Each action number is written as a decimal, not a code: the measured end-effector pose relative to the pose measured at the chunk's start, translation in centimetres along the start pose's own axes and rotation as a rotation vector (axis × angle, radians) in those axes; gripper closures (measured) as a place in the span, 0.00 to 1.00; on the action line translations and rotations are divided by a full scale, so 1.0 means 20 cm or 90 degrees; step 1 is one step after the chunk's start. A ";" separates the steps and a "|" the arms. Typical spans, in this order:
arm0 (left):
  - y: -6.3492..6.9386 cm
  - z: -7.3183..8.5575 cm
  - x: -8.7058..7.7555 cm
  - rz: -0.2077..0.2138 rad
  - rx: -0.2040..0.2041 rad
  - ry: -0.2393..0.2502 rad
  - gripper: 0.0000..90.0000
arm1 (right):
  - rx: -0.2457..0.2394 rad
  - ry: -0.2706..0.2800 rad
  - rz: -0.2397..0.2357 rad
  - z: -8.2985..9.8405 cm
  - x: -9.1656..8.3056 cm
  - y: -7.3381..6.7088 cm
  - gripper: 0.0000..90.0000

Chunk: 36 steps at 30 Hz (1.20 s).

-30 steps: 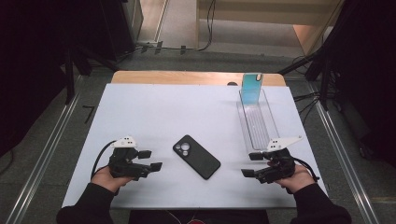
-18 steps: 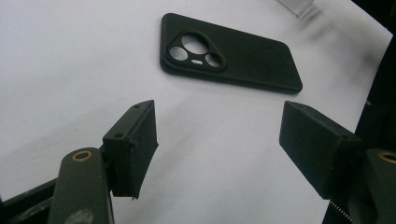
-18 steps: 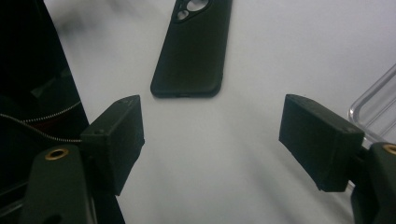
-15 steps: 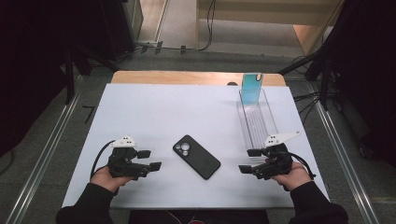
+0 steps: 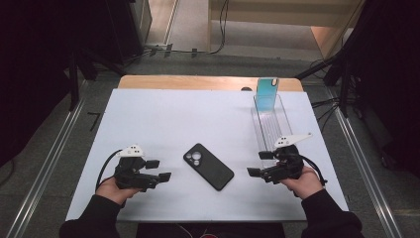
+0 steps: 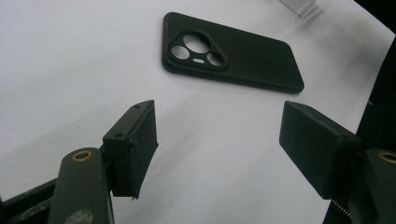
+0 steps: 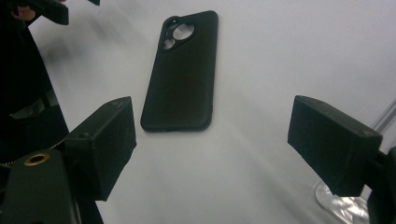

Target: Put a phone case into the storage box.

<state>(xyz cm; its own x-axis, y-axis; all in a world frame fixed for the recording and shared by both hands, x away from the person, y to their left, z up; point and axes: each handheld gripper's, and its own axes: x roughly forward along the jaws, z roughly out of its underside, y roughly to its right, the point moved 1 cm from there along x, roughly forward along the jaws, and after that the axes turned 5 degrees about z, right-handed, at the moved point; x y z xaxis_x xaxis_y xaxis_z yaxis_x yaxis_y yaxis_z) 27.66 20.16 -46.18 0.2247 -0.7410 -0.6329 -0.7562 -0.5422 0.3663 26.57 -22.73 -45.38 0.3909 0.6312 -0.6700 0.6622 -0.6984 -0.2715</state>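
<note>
A black phone (image 5: 208,166) lies camera side up on the white table (image 5: 173,119), between my two grippers. In the left gripper view the phone (image 6: 233,56) sits beyond the left gripper (image 6: 219,135), whose jaws stand wide apart over bare table. The left gripper (image 5: 159,169) rests near the front left and points at the phone. My right gripper (image 5: 257,164) hovers at the phone's right. Its jaws have just been opening and nothing is between them. In the right gripper view the phone (image 7: 182,74) lies ahead of the right gripper (image 7: 212,135).
A clear slotted rack (image 5: 272,126) runs back along the right side of the table, close behind the right gripper. A teal phone (image 5: 267,94) stands upright at its far end. The table's front edge is just behind both hands.
The right gripper's jaws have opened from nearly shut. That hand has shifted a little left and away from the front edge. The left gripper and the black phone have kept still.
</note>
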 end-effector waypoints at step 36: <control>0.00 0.00 0.00 -0.001 0.001 -0.002 0.31 | 0.007 0.012 0.058 -0.19 0.21 -0.09 0.01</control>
<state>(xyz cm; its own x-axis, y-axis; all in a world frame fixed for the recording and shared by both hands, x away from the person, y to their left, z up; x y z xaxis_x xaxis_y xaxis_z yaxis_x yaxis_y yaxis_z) 27.68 20.20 -46.18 0.2232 -0.7389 -0.6357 -0.7569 -0.5424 0.3647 29.40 -17.50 -45.11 0.4605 0.5713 -0.6794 0.6164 -0.7565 -0.2183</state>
